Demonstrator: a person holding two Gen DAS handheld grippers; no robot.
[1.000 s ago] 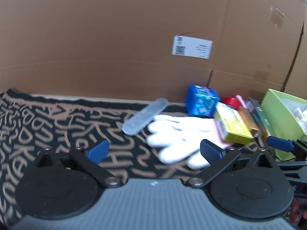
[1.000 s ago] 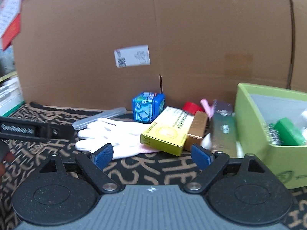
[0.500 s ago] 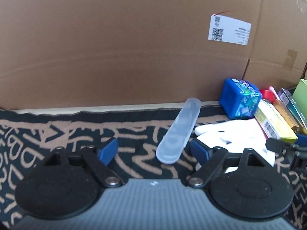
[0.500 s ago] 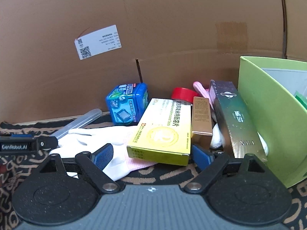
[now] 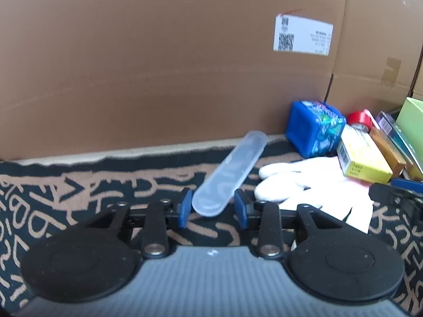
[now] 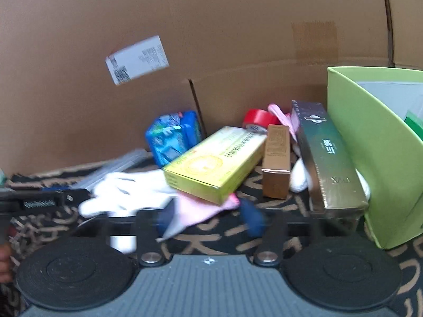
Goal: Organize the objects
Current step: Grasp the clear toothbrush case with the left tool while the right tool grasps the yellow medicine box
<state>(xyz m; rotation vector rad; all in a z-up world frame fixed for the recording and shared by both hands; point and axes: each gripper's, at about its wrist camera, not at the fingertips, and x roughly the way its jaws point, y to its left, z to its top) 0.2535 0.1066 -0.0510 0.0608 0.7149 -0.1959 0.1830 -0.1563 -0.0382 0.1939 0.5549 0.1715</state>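
Cardboard wall [image 5: 158, 66] backs the whole scene; patterned cloth [image 5: 79, 185] covers the table. Green box [image 6: 375, 153] sits at the right edge, open-topped, with something dark green [image 6: 415, 121] showing inside; rest of its contents hidden. Leaning against its wall: long dark green-gold carton [image 6: 327, 155], then small brown carton [image 6: 276, 161], yellow carton [image 6: 214, 163] resting on the pink cuff of the white glove [image 5: 312, 182]. Blue pack [image 5: 314, 128] and red tape roll [image 5: 361, 119] stand against the cardboard.

Clear plastic case [image 5: 230, 169] lies diagonally on the cloth, far end near the cardboard, near end between the blue pads of the left tool [image 5: 211, 207]. Jaws narrowed around that end, slight gaps look visible each side, so contact is uncertain: cannot tell if it grips yet.

Right tool [image 6: 208, 216] is motion-blurred; pads sit well apart either side of the glove cuff, so open, holding nothing.

Risks, as judgement:
- Case is smooth, rounded and caught only at its tip; likely to pivot or squirt out when lifted.
- Right tool close to the cuff; pulling the glove would tip the yellow carton off it.
- Both tools work close together near the glove, collision possible.
- Leaning cartons may slide if the green box is nudged.
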